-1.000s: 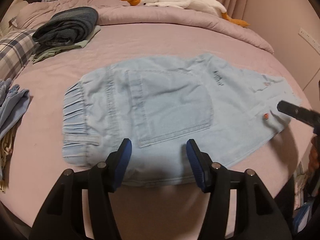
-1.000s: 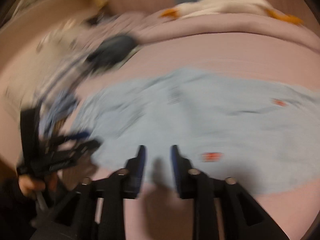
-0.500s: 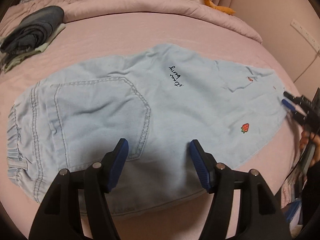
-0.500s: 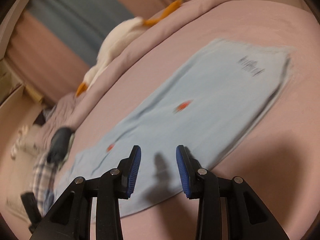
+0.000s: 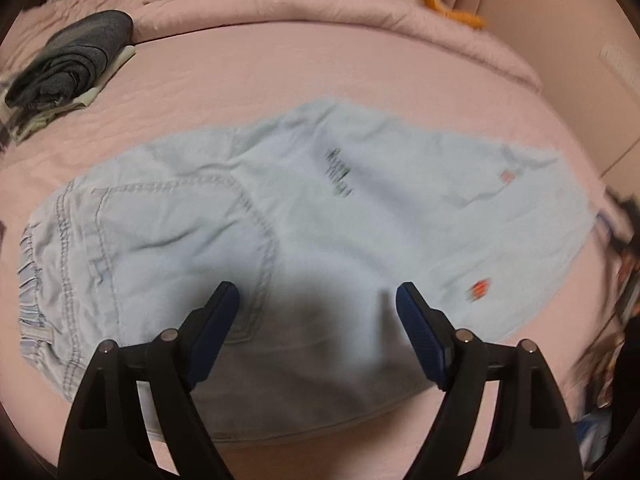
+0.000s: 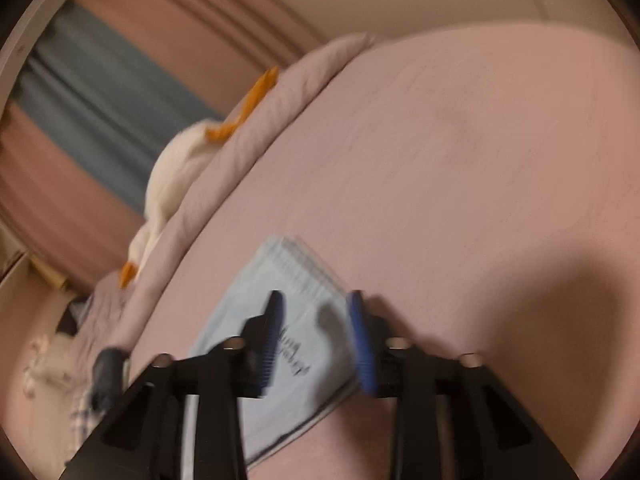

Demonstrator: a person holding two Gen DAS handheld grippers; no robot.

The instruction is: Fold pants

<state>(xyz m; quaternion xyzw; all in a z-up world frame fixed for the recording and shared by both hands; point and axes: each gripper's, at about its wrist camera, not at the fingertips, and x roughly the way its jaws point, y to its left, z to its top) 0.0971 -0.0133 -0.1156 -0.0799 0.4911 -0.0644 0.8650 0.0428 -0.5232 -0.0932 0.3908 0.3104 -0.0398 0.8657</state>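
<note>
Above pants [image 5: 304, 216], left claw [image 5: 318, 308] wide.

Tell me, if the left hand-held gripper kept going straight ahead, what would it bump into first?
Probably the light blue pants spread flat on the pink bed. The left hand-held gripper is open and points at the cloth near the back pocket; depth is hard to judge.

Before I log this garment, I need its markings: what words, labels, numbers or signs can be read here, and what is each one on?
Dark cursive lettering on the light blue pants: two short script lines, too blurred to read in either wrist view.
Small red-orange emblems on the pants: pictures, not text; smeared by motion.
Nothing else in either view carries writing, numbers or signs that can be made out.
</note>
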